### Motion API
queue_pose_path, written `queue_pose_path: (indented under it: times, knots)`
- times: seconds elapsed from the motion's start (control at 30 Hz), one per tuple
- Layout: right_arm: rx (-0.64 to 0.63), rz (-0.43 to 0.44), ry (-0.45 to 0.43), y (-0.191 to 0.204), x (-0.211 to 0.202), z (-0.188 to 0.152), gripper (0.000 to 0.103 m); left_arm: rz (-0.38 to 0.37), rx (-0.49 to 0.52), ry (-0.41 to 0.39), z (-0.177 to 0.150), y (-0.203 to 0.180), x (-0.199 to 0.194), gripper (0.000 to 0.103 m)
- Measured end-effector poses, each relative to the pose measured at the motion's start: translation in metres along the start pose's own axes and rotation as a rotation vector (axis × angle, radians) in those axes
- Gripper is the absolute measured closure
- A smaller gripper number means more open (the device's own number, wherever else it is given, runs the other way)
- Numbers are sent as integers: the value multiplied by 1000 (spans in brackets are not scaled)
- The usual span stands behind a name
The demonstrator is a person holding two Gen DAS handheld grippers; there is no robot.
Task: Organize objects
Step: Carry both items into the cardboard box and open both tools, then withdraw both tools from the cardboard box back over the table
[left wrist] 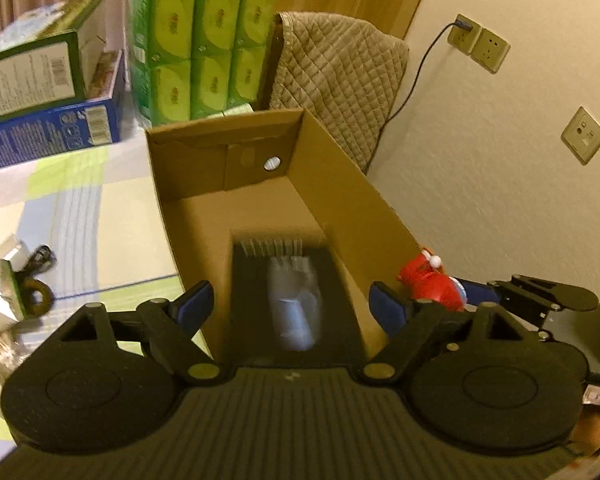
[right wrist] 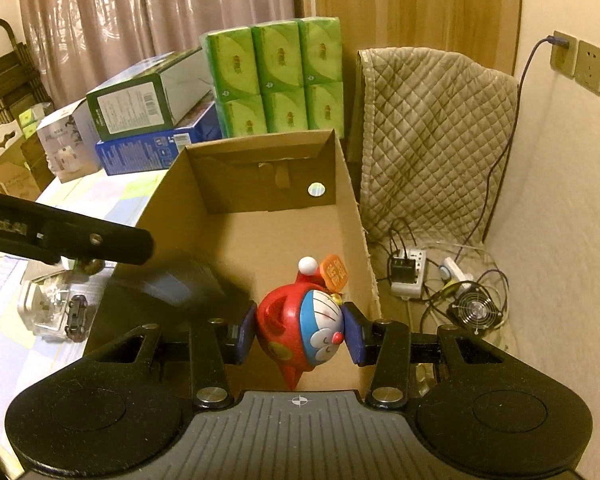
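Holding the toy (right wrist: 300, 328) between its pads, the right gripper (right wrist: 300, 334) hangs over the box (right wrist: 356, 216); the left gripper (left wrist: 290, 306) gapes wide above a dark blurred thing (left wrist: 294, 308) already inside

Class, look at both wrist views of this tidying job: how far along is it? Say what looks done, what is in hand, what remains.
Done: a blurred dark item is already inside the cardboard box, below the open left tool. In hand: the right tool grips a red and blue toy figure over the box. Left: small clutter on the table.
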State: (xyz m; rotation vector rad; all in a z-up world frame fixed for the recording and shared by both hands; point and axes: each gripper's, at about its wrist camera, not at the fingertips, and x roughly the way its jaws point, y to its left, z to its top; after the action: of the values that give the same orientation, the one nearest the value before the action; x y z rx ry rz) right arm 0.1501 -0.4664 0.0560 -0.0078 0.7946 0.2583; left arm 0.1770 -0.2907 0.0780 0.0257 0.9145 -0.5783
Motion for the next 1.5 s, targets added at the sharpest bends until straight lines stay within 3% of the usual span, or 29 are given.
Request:
queue_pose_path:
  times: [0.4, 0.67, 0.97, 1.2, 1.5]
  knots:
    - [7, 21, -1, 11, 0, 2, 61, 53, -26, -48, -15, 28, -43, 19]
    - [22, 27, 43, 12, 17, -3, 61, 71, -53, -44, -27, 44, -50, 19]
    - [69, 13, -66, 12, -8, 4, 50, 96, -62, -47, -40, 59, -61, 17]
    - [51, 42, -146, 41, -48, 3, 46, 135, -79, -77, -57, 75, -91, 17]
    - [-22, 108, -178, 107, -84, -13, 43, 207, -135, -121, -91, 111, -148, 12]
